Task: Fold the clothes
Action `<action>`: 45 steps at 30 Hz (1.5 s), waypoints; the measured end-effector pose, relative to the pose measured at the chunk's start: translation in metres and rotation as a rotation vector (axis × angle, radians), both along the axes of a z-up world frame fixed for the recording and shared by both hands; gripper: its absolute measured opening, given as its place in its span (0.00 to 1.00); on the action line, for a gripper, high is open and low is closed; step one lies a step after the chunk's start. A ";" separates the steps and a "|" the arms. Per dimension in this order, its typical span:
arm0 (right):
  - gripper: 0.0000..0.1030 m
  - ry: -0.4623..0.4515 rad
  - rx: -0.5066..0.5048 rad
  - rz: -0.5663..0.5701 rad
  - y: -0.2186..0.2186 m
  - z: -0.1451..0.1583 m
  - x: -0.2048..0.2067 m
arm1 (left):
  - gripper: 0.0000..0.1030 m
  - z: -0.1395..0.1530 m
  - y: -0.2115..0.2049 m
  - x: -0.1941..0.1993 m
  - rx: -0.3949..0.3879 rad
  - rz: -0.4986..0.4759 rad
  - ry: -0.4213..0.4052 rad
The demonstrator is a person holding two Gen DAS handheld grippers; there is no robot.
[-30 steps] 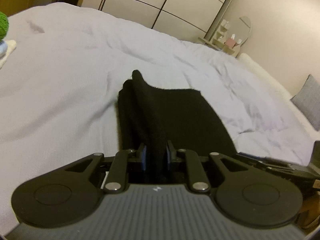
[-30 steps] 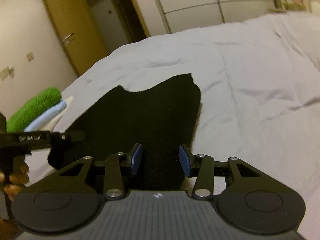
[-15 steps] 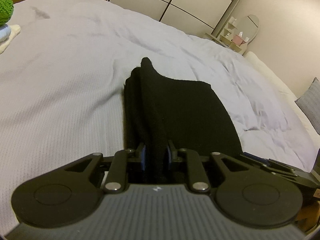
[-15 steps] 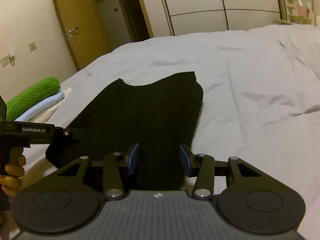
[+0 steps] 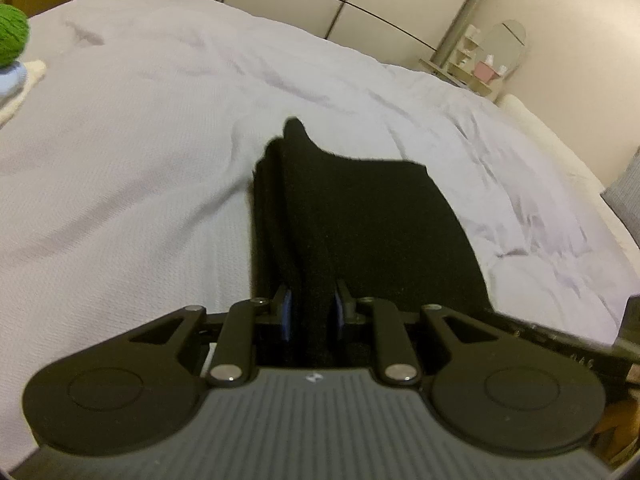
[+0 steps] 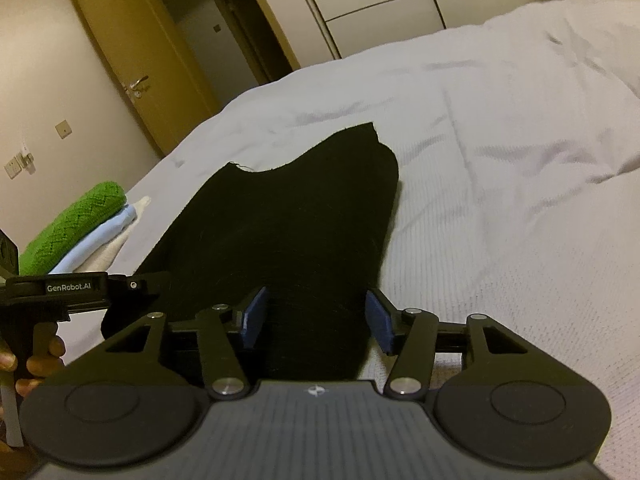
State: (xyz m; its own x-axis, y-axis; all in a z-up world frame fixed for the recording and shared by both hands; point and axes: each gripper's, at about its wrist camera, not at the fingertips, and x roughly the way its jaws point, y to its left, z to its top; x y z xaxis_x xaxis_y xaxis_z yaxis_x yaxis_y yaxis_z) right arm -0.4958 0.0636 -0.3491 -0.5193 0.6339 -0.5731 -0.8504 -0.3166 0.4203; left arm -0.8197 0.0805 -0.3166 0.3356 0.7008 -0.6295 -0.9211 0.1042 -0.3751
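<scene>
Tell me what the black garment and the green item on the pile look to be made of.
Black garment: a soft, matte, fuzzy fabric, maybe fleece or a fine knit; no sheen, edges slightly frayed. Green item: chunky knit, probably wool or acrylic yarn, showing a raised zigzag stitch. The exact fibre of either cannot be told.

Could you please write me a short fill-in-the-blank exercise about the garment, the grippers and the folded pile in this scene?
1. The left gripper is shut on the ____ garment.
2. The right gripper has its jaws ____, with the garment lying between them.
3. On top of the folded pile lies a ____ knitted piece.
4. The garment rests on a bed with a pale ____ cover.

Missing words: black; open; green; lilac
</scene>
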 end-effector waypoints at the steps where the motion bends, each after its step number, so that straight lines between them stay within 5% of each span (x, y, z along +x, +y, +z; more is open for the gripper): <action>1: 0.52 0.005 -0.007 0.000 0.001 0.000 0.001 | 0.15 0.007 -0.003 -0.001 0.007 0.016 0.004; 3: 0.52 0.013 -0.020 0.001 0.004 0.001 0.002 | 0.08 0.027 -0.015 0.002 0.079 0.032 0.040; 8: 0.53 0.029 -0.054 -0.004 0.010 0.004 0.004 | 0.08 0.057 -0.037 0.030 0.215 -0.065 0.154; 12: 0.53 0.004 -0.061 -0.016 0.010 0.008 -0.002 | 0.08 0.028 -0.024 0.053 0.119 -0.110 0.280; 16: 0.53 -0.022 -0.063 -0.014 0.010 0.012 -0.006 | 0.07 -0.001 -0.022 0.045 0.076 -0.083 0.270; 27: 0.53 -0.045 -0.052 -0.005 0.006 0.012 -0.004 | 0.07 -0.006 -0.022 0.042 0.075 -0.091 0.249; 37: 0.41 0.071 0.044 -0.099 -0.013 0.043 0.054 | 0.03 -0.010 -0.017 0.041 0.071 -0.096 0.233; 40: 0.32 0.055 0.069 -0.039 -0.024 0.045 0.043 | 0.03 -0.011 -0.016 0.041 0.074 -0.103 0.234; 45: 0.22 -0.127 0.084 0.059 -0.036 0.018 0.001 | 0.03 -0.011 -0.010 0.037 0.054 -0.101 0.209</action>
State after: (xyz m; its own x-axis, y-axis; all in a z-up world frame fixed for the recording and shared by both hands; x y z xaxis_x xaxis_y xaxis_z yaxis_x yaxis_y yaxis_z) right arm -0.4948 0.0279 -0.3307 -0.4837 0.6529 -0.5829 -0.8739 -0.3971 0.2803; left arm -0.7830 0.0703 -0.3276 0.2718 0.7047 -0.6554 -0.9621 0.2146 -0.1683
